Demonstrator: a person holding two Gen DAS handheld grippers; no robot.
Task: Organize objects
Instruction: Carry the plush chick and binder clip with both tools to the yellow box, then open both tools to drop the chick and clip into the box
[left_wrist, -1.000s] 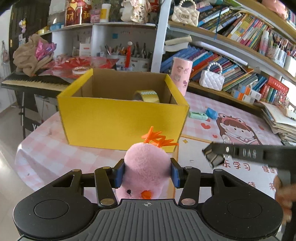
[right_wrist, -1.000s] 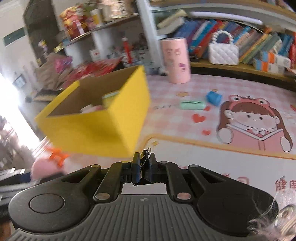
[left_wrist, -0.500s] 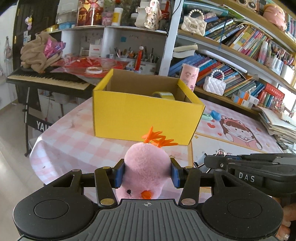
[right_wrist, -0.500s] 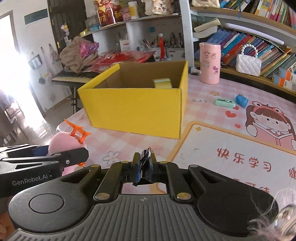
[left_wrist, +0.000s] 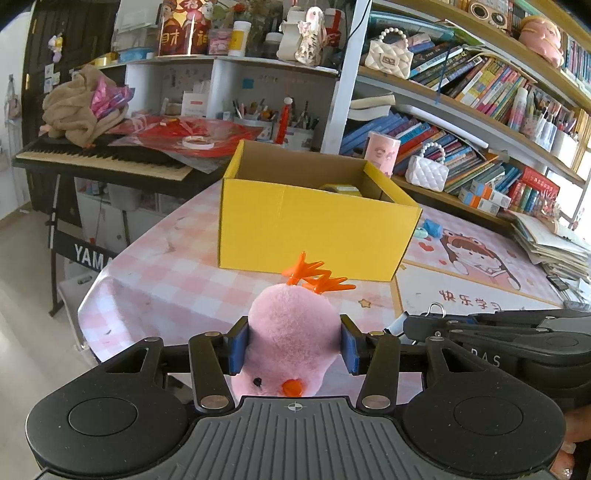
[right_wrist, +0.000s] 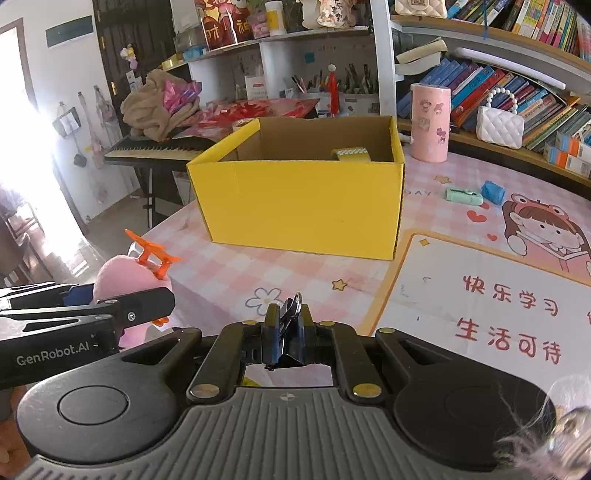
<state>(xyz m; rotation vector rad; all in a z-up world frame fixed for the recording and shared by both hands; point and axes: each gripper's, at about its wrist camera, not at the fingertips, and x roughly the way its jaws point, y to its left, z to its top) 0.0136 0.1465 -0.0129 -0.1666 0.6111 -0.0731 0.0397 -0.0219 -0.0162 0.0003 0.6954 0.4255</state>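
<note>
The pink plush chick (left_wrist: 291, 332), orange crest and beak, sits pinched between the blue pads of the left gripper (left_wrist: 293, 343), held above the near edge of the pink checked tablecloth (left_wrist: 177, 273). Beside it, the right gripper (right_wrist: 288, 332) is fully closed on a black binder clip (right_wrist: 290, 321) whose wire loop sticks up. The left gripper's side reads "GenRobot.AI" in the right wrist view; the right one shows "DAS" in the left wrist view. Ahead on the table stands the open yellow cardboard box (right_wrist: 303, 206) with a roll of tape (right_wrist: 351, 154) inside. To its right lies a cartoon mat (right_wrist: 498, 295) printed "快乐学习" and "生活可待". A keyboard (left_wrist: 99, 162) behind shows "YAMA" on its stand.
</note>
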